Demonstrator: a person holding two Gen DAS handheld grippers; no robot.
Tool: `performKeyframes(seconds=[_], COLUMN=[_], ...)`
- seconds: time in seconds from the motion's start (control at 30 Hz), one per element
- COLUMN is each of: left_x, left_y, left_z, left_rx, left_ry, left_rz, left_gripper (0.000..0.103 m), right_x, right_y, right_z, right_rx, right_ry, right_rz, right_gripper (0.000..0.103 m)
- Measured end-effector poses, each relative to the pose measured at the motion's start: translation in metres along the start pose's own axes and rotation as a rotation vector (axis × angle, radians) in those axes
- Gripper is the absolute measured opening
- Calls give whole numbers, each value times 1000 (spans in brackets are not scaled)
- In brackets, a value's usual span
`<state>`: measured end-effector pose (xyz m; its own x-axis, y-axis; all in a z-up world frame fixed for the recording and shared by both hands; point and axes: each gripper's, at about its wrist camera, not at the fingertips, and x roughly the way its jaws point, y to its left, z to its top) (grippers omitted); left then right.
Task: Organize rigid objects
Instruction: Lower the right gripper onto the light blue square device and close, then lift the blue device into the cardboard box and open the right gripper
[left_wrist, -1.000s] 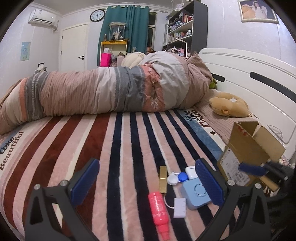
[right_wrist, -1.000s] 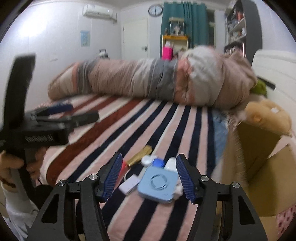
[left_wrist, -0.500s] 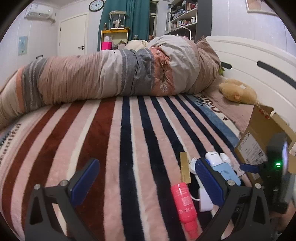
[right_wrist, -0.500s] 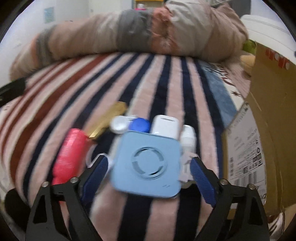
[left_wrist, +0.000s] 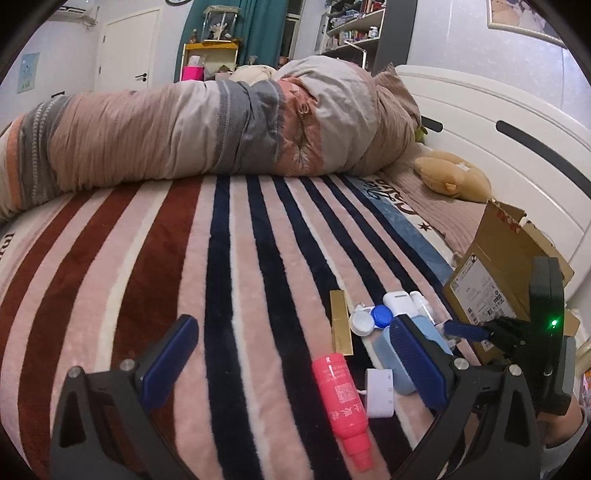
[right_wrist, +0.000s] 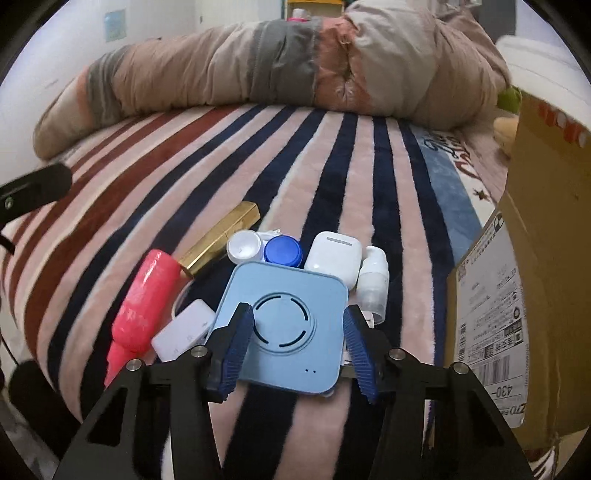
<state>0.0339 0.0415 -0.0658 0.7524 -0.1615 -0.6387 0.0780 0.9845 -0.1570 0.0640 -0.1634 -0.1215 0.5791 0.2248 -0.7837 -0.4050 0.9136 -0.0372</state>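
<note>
Blue square box (right_wrist: 286, 325), smooth matte plastic with rounded corners and a ring of vent slots on its lid, lies flat on the striped blanket (right_wrist: 325, 177) at the near edge of the clutter. Right gripper (right_wrist: 298, 343) has its ribbed blue pads against the box's two sides; whether they press or only touch cannot be told. Judged step: the grasp of the first item, with the cardboard box (right_wrist: 546, 236) just to the right as the likely place for it. Next move probably calls for a firm squeeze and a level lift, since the slick faces could slip and small things crowd the far edge.

Left gripper (left_wrist: 291, 358) hangs low over the blanket, jaws wide apart and empty.

Beside the blue box: a flat white adapter (right_wrist: 183, 334) on a thin cord, and a glossy pink bottle (right_wrist: 146, 295), cylindrical, tapering to a nozzle. Just beyond: a clear spray vial (right_wrist: 373, 284), a white earbud case (right_wrist: 332, 256) like a rounded pebble, a twin-cup lens case (right_wrist: 264, 249) with white and blue caps, and a gold metallic bar (right_wrist: 221, 238).

Farther back, plush pile runs to a rumpled, rolled duvet (right_wrist: 280, 66).
</note>
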Motion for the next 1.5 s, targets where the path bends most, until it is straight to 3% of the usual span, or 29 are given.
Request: performKeyframes(seconds=[0.07, 0.1, 0.17, 0.27, 0.33, 0.5, 0.57, 0.63, 0.77, 0.9, 1.03, 1.07, 1.17, 1.3, 1.5], left_x=[1, 2, 3, 6, 6, 5, 5, 5, 6, 7, 7, 7, 10, 14, 20], left_y=[-2, -3, -1, 1, 3, 7, 9, 10, 13, 12, 11, 11, 12, 10, 2], left_z=[-1, -1, -2, -2, -2, -3, -3, -3, -3, -4, -5, -4, -5, -5, -5], left_rx=[9, 11, 6, -5, -6, -16, -18, -19, -31, -29, -26, -29, -35, -33, -34], left_ry=[4, 6, 12, 21, 22, 20, 20, 20, 25, 31, 34, 36, 42, 44, 58], left_rz=[9, 9, 8, 10, 11, 15, 15, 14, -1, -15, -8, -7, -15, -92, -137], left_gripper=[103, 103, 103, 103, 103, 103, 103, 103, 103, 103, 103, 103, 103, 103, 103], right_x=[-3, -1, 3, 12, 22, 39, 39, 27, 2, -7, -3, -2, -1, -1, -8], right_y=[-2, -3, -4, 6, 12, 18, 19, 24, 31, 23, 16, 16, 17, 22, 18], right_z=[-2, -1, 1, 7, 15, 25, 27, 23, 4, -8, -13, -15, -18, -18, -19], right_rx=[28, 45, 56, -21, -69, -144, -162, -186, -196, -157, -83, -81, -75, -90, -68], right_ry=[-6, -9, -6, 22, 65, 140, 135, 107, 104, 102, 125, 129, 124, 131, 154], right_rz=[7, 30, 66, 48, 8, 35, 35, 40, 134, 152, 133, 123, 112, 96, 165], right_gripper=[77, 81, 83, 84, 93, 89, 60, 56, 56, 56, 78, 80, 80, 80, 80])
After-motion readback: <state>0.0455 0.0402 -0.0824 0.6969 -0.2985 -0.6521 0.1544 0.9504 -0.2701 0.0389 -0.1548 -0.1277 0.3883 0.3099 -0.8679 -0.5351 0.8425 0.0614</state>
